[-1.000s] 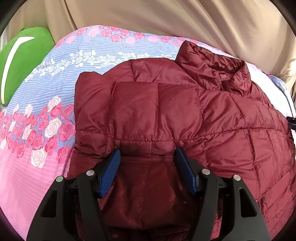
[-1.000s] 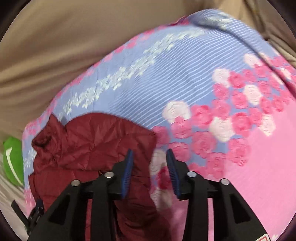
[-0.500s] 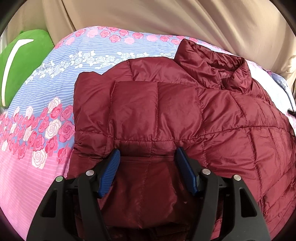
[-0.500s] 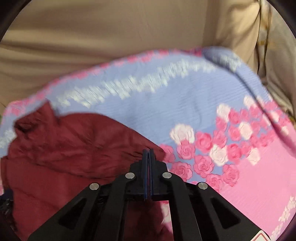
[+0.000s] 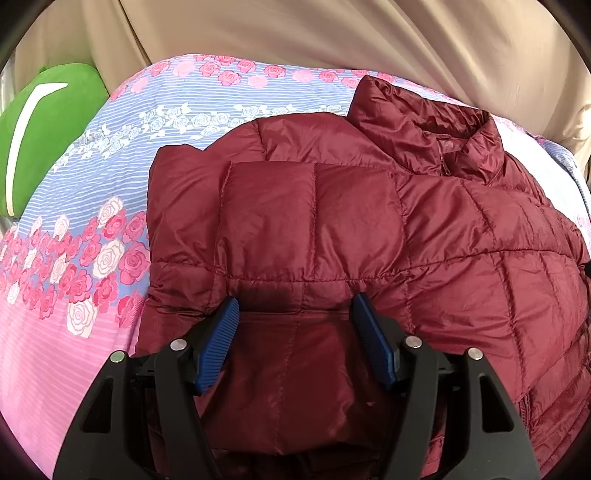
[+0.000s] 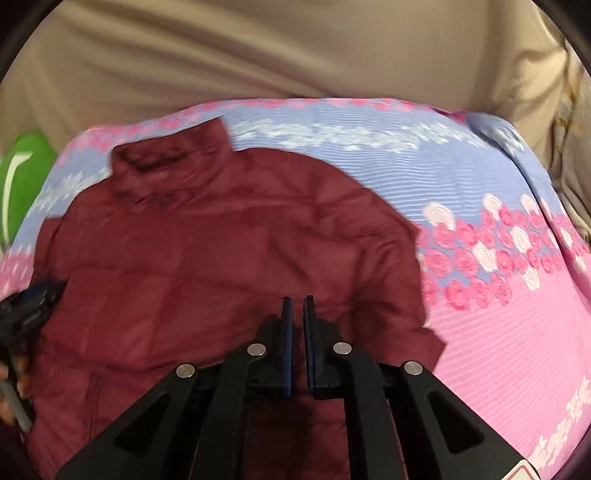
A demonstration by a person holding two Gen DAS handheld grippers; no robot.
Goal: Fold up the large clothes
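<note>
A maroon quilted puffer jacket [image 5: 369, 229] lies on the floral bedspread [image 5: 92, 258], collar [image 5: 424, 125] at the far side, its left sleeve folded across the front. My left gripper [image 5: 295, 317] is open, its blue pads resting on the jacket's folded lower part with nothing between them. In the right wrist view the jacket [image 6: 221, 258] fills the left and middle. My right gripper [image 6: 298, 310] is nearly shut, a thin gap between the pads, over the jacket's right side; I cannot tell if fabric is pinched. The left gripper [image 6: 26, 306] shows at the left edge.
A green cushion [image 5: 40, 129] lies at the bed's far left. A beige curtain [image 5: 332, 33] hangs behind the bed. The pink and blue rose bedspread [image 6: 498, 295] extends to the right of the jacket.
My right gripper closed from open and swung left from the bedspread over the jacket's right side; its pads now show a thin gap. The left gripper stayed in place, open.
</note>
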